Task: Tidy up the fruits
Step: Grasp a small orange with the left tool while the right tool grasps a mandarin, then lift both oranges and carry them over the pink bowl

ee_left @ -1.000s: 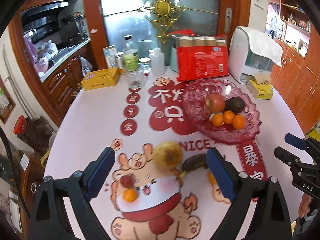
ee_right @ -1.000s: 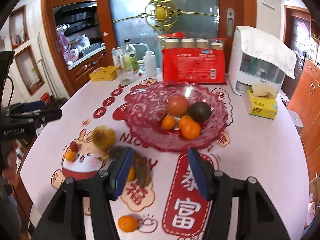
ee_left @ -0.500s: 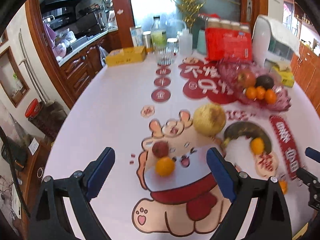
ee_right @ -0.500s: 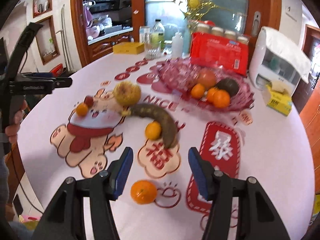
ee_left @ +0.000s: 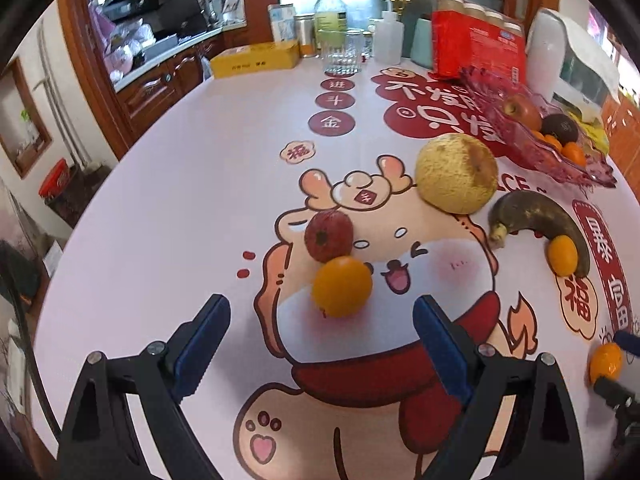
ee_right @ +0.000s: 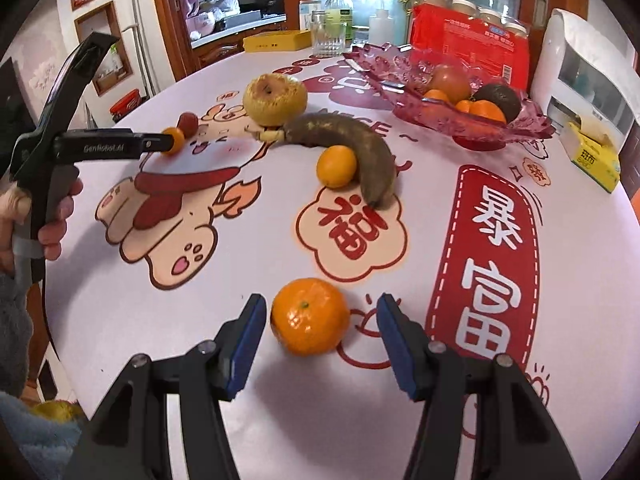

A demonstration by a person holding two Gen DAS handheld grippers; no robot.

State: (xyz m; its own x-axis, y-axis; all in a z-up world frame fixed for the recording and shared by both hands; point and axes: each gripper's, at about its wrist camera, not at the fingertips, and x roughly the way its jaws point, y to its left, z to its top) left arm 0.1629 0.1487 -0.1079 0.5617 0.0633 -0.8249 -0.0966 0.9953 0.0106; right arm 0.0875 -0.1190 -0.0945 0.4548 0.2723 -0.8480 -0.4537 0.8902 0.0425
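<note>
Left hand-held gripper (ee_left: 320, 336): jaws wide apart, nothing held. A small orange (ee_left: 341, 286) lies on the worktop (ee_left: 180, 184) just ahead of the gap, touching a small red fruit (ee_left: 329, 235). Beyond: yellow pear (ee_left: 456, 173), dark banana (ee_left: 540, 222), red glass dish (ee_left: 532, 148) of fruit far right.
Right hand-held gripper (ee_right: 321, 326): jaws partly open, straddling a mandarin (ee_right: 310, 315) on the worktop; pads clear of it.
</note>
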